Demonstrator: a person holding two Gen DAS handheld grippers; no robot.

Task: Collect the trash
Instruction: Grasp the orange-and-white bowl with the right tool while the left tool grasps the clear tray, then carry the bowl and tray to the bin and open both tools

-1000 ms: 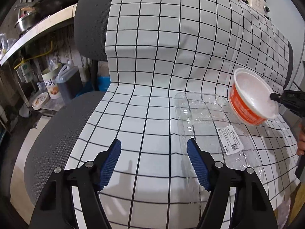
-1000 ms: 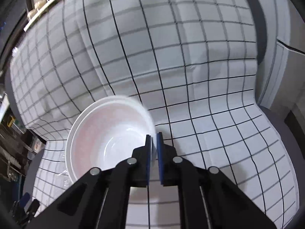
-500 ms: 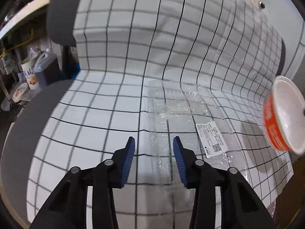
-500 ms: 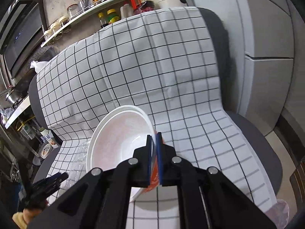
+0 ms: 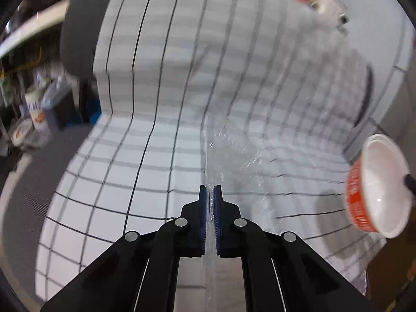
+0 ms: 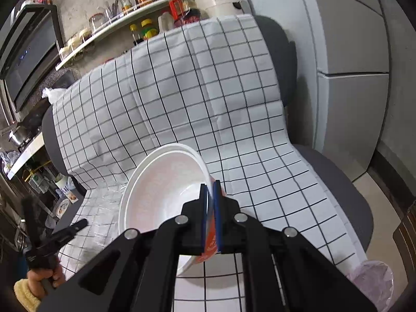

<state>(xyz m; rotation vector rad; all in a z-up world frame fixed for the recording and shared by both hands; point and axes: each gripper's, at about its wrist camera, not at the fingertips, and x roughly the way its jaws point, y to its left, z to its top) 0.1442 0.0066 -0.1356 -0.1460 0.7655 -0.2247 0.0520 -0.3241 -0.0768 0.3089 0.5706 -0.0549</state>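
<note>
My left gripper (image 5: 210,195) is shut on the edge of a clear plastic food container (image 5: 234,156), held edge-on over the checked cloth (image 5: 156,104) on the sofa. My right gripper (image 6: 210,189) is shut on the rim of an orange and white paper noodle bowl (image 6: 161,189), held tilted above the cloth (image 6: 234,104). The bowl also shows at the right of the left wrist view (image 5: 377,187). The left gripper shows at the lower left of the right wrist view (image 6: 70,230), with the clear container (image 6: 104,197) by it.
A pink trash bag (image 6: 371,286) sits at the lower right by the sofa's edge. A grey fridge (image 6: 351,78) stands to the right. Shelves with bottles (image 6: 145,0) run behind the sofa. Jugs and tubs (image 5: 39,109) stand on the floor at the left.
My left gripper has closed from wide open onto the clear container and lifted it. My right gripper has pulled back and up with the bowl.
</note>
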